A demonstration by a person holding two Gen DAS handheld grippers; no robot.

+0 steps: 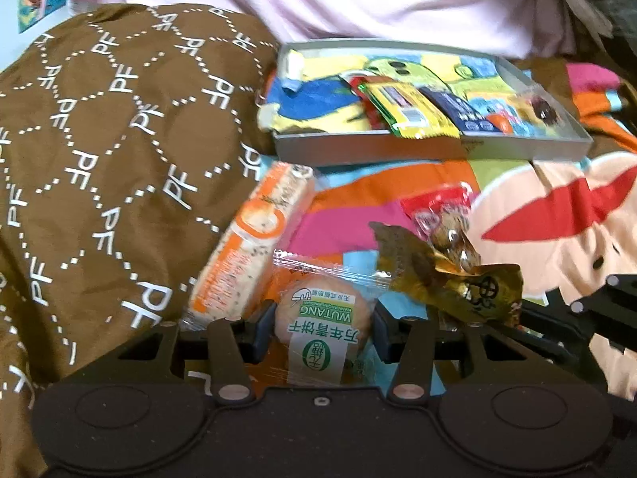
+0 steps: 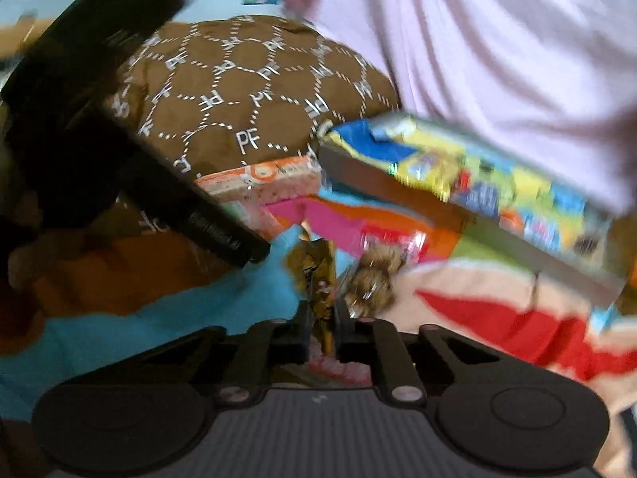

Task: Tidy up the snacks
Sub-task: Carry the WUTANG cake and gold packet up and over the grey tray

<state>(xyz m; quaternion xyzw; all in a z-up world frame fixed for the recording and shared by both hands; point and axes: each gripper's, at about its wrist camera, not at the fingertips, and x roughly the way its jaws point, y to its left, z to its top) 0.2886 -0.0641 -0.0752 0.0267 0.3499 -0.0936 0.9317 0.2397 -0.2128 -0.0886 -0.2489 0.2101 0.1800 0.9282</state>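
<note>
Left tongs grip the round wrapped biscuit low over the bedspread: light, brittle, slippery film. Right tongs clenched on the crinkly gold wrapper; grab sealed edges.

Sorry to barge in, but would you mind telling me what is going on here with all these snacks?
A person with a gripper in each hand is sorting snacks on a colourful bedspread. The left gripper has its fingers either side of a round wrapped biscuit. The right gripper is shut on a golden-brown wrapper. A grey tray behind already holds several packets; an orange-wrapped bar and a red packet lie loose.
</note>
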